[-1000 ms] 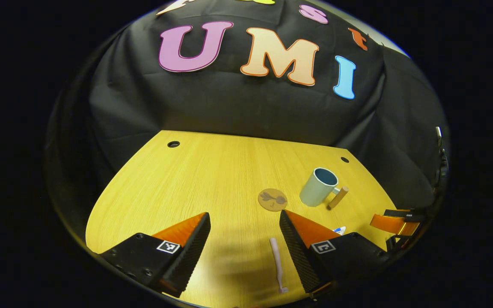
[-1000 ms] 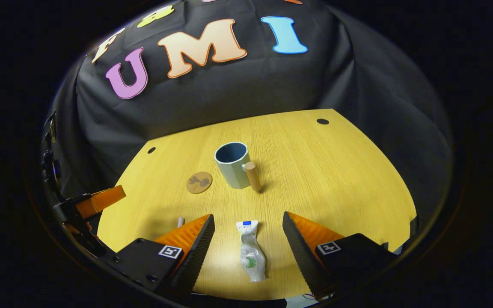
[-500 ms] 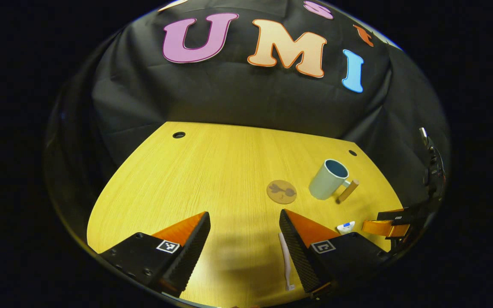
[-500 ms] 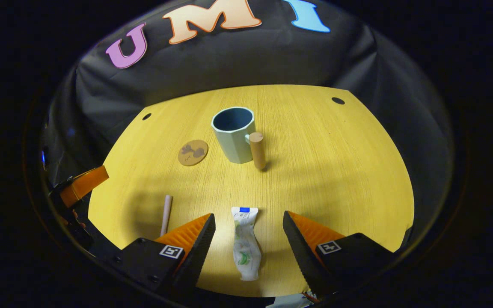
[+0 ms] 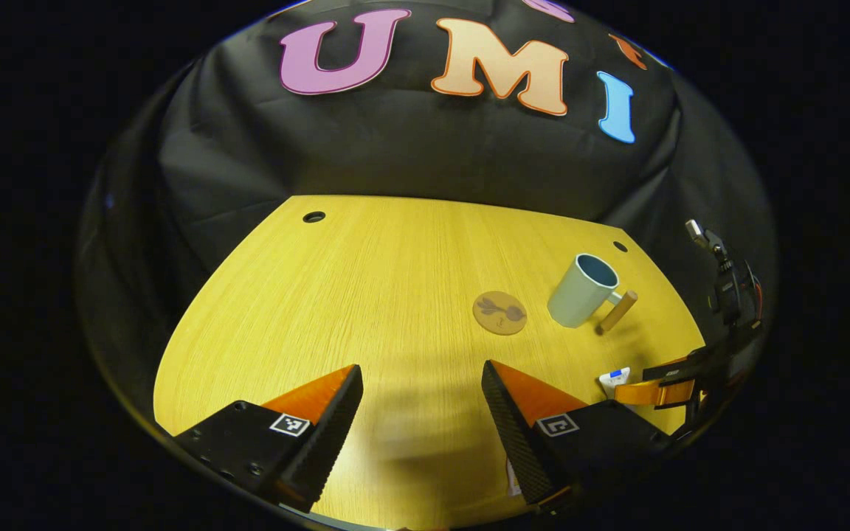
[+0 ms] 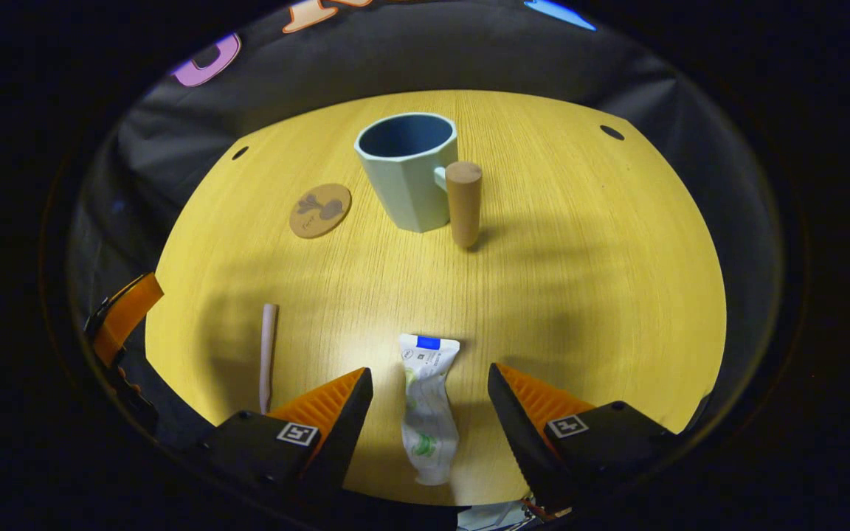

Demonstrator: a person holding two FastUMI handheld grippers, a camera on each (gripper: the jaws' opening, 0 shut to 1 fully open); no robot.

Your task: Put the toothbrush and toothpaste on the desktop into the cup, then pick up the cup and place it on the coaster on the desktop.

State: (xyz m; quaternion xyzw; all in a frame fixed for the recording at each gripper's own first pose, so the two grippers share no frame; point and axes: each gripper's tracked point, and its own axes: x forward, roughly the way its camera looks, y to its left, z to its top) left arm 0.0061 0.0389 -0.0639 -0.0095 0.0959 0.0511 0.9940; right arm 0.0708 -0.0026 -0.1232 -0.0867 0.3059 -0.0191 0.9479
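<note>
Right gripper view is showing the open right tool dropping closer, straddling one toothpaste; one toothbrush, cup, coaster lying beyond; left tool gaping too.

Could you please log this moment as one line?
right tongs: open, astride toothpaste | left tongs: open | toothbrush: on desk | cup: empty, off coaster
</note>
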